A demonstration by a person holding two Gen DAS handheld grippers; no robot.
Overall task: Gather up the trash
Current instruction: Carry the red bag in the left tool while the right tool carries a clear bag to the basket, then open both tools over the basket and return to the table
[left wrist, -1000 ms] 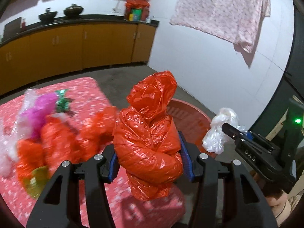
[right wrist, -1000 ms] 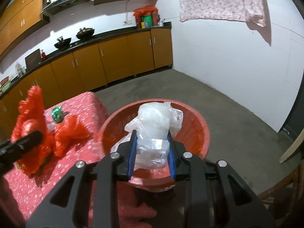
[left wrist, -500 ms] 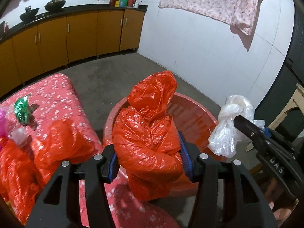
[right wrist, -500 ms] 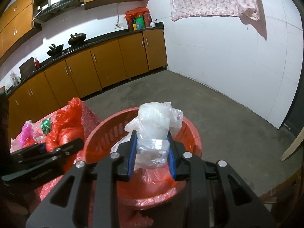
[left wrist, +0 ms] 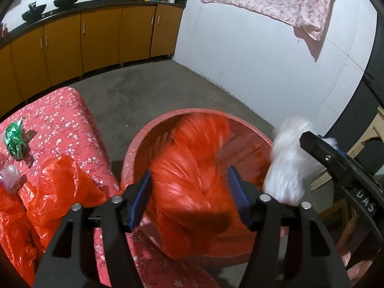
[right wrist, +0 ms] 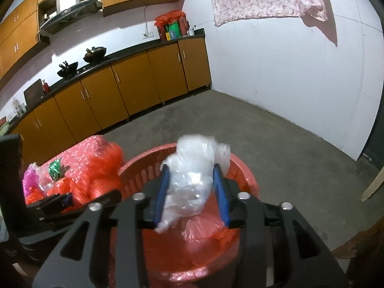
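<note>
Both grippers are poised over the round red plastic laundry-style basket [left wrist: 134, 151], which serves as the trash bin, so that whatever they let go falls inside. The left gripper [left wrist: 189, 196] has its blue pads spread wide, and the crumpled orange plastic bag [left wrist: 192, 175] between them is motion-blurred and looks loose, apparently dropping into the basket. The right gripper [right wrist: 192, 189] has also parted its pads; the crumpled clear plastic bag [right wrist: 192, 182] between them looks slack and blurred, seemingly on its way down. More trash waits on the red floral-clothed table [left wrist: 60, 120] beside the basket: another orange plastic bag [left wrist: 60, 187], a green foil wrapper [left wrist: 15, 141] and a pink plastic scrap [right wrist: 30, 177], presumably next to collect.
</note>
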